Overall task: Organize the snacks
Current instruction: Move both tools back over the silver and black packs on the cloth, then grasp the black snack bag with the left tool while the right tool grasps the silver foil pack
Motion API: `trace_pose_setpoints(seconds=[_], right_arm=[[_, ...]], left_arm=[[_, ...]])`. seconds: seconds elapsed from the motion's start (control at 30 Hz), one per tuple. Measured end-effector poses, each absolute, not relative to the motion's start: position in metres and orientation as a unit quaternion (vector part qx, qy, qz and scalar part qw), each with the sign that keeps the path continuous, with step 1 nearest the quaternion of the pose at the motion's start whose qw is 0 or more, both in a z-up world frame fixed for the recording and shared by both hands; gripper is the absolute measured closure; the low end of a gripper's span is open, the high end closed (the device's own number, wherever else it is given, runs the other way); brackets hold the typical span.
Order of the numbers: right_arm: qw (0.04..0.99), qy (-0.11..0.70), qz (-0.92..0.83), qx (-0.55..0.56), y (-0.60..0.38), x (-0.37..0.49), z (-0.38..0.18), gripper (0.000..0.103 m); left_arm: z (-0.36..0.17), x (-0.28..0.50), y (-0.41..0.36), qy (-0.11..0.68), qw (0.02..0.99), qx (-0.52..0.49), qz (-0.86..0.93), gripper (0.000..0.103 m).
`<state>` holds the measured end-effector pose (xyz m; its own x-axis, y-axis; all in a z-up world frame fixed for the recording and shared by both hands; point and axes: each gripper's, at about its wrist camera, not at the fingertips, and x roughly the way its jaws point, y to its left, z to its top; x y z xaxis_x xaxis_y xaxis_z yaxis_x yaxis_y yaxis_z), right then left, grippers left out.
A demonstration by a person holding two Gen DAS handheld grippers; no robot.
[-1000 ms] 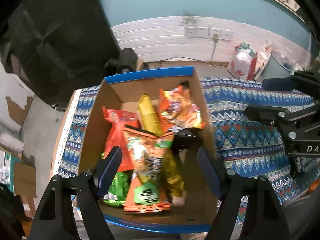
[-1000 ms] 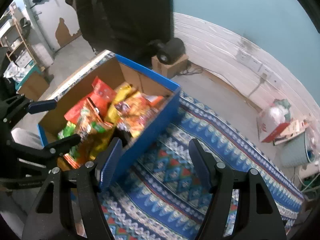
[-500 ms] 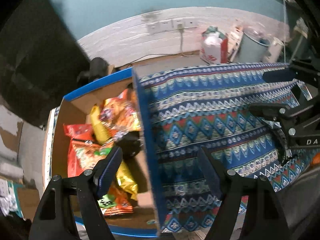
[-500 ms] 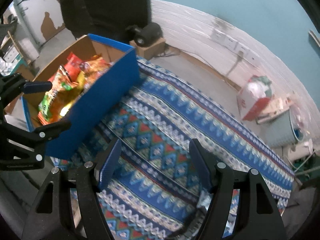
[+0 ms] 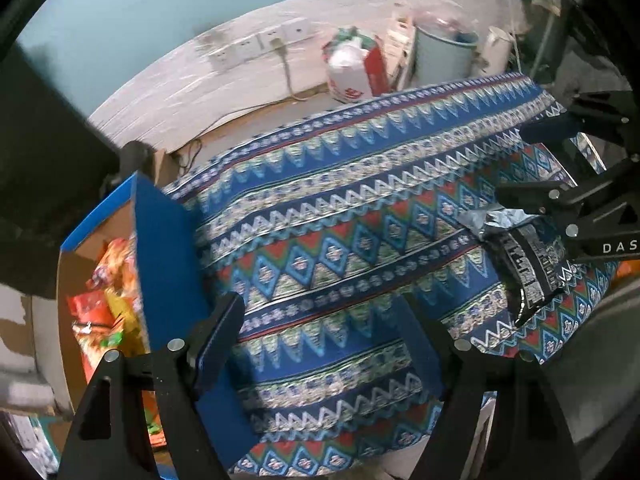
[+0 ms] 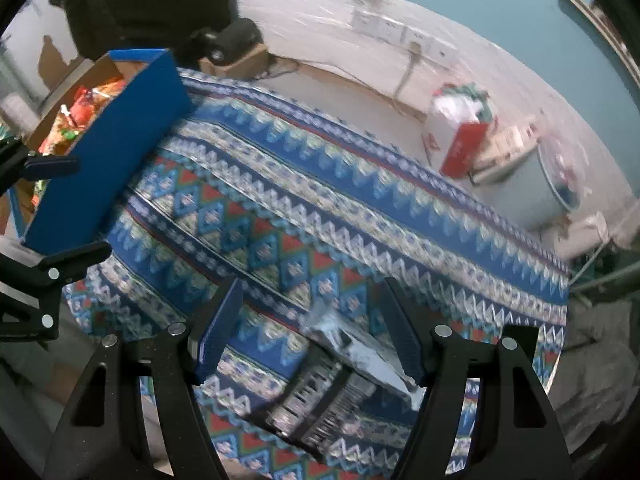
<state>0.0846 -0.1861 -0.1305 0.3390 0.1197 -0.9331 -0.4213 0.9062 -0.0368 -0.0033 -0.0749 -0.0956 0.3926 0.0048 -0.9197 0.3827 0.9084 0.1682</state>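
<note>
Teal wall and scuffed white skirting are blurring behind the table (image 6: 400, 184), which is wearing a blue patterned cloth. I am hovering my right tongs (image 6: 312, 328) over a black and silver snack packet (image 6: 332, 384) lying near the table's right end; the jaws are released, with the packet's crimped end sitting between the blue fingers (image 6: 218, 326) but not pinched. My left tongs (image 5: 320, 336) are also released and carrying nothing above bare cloth. The blue cardboard box (image 5: 168, 264) of bright snack bags (image 5: 104, 304) is standing well apart at the left end. I am judging the risks from here: both views are smearing, so closing now could catch only the thin foil seam, letting the packet tear or slip free. Pinching cloth along with it could drag the cover, and the carry to the box is crossing my left tongs.
</note>
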Motion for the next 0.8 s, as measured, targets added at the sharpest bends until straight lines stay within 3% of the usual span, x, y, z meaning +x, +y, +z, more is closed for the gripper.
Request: trace_pose_setpoints(seconds=[0.8], right_arm=[[0.734,0.644,0.157,-0.148,-0.253,0.088,-0.239,0.032]], left_arm=[[-0.169,0.044,-0.124,0.598,0.764,0.202,-0.133,0.024]])
